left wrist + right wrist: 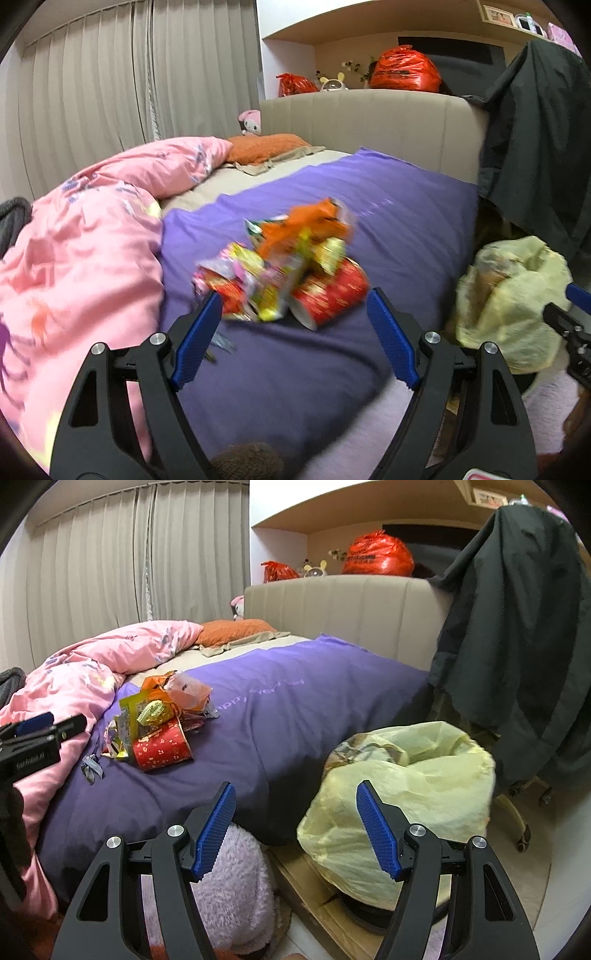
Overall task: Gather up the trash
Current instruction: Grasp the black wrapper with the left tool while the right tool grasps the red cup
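In the left wrist view a bed (pixel 388 229) with a purple cover carries a blurred heap of snack wrappers (pixel 280 266) just ahead of the spread, empty left tongs (pixel 293 308), while the right wrist view shows the right tongs (pixel 295 797), likewise parted, facing a yellow trash bag (pixel 424 786) beside the bed.

Left wrist view: low over the bed edge, facing the headboard (pixel 369 122), wrapper pile (pixel 284 266) close ahead between its fingers; right wrist view: farther back, yellow bag (pixel 406 797) just ahead; shared: pile, bag, purple cover (pixel 295 709).
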`<state>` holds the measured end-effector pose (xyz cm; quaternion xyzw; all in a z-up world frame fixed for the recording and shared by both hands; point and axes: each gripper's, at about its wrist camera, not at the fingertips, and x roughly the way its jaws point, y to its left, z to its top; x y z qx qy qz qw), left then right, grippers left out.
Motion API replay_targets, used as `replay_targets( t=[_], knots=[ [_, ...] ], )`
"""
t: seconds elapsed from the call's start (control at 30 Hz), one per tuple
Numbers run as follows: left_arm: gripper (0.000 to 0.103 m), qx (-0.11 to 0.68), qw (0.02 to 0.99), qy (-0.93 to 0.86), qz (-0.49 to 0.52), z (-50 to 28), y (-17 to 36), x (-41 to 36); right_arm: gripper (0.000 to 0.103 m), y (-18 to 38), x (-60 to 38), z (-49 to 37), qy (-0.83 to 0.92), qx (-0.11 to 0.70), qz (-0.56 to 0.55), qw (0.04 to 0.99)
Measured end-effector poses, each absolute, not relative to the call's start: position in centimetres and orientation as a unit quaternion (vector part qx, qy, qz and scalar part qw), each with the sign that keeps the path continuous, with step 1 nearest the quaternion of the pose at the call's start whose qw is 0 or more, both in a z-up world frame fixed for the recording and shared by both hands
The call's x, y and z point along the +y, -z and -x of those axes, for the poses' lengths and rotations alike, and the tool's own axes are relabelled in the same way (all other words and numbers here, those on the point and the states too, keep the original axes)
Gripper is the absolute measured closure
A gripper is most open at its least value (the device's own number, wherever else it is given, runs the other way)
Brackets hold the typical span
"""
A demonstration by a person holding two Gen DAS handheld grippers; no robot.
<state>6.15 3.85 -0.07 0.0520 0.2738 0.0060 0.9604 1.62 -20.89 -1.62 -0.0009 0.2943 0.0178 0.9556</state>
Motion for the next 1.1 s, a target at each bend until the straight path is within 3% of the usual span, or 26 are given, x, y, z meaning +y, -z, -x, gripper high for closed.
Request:
replay_targets(
  t=[0.23,0.5,0.7,0.93,1.1],
  knots=[
    [0.026,0.3,0.952,-0.003,-0.054,-11.0,1.9,11.2,0.039,2.6,-17.0,-6.8,-0.052,0.318,0.028,0.946],
    [0.025,0.341,0.938,0.042,0.045,-13.8,4.1,19.1,0.039,4.0,-9.1,-12.1,-0.136,0.33,0.075,0.931],
    [0.025,0.376,0.921,0.059,0.083,-14.3,5.9,20.9,0.039,5.0,-5.8,-14.8,-0.159,0.326,0.091,0.928],
    [0.025,0.432,0.899,0.044,0.05,-16.6,8.7,19.9,0.039,6.4,-6.9,-15.1,-0.154,0.336,0.073,0.926],
    [0.044,0.459,0.884,0.033,0.079,-17.3,9.9,21.1,0.039,6.7,-7.9,-14.1,-0.151,0.325,0.079,0.93]
  ],
)
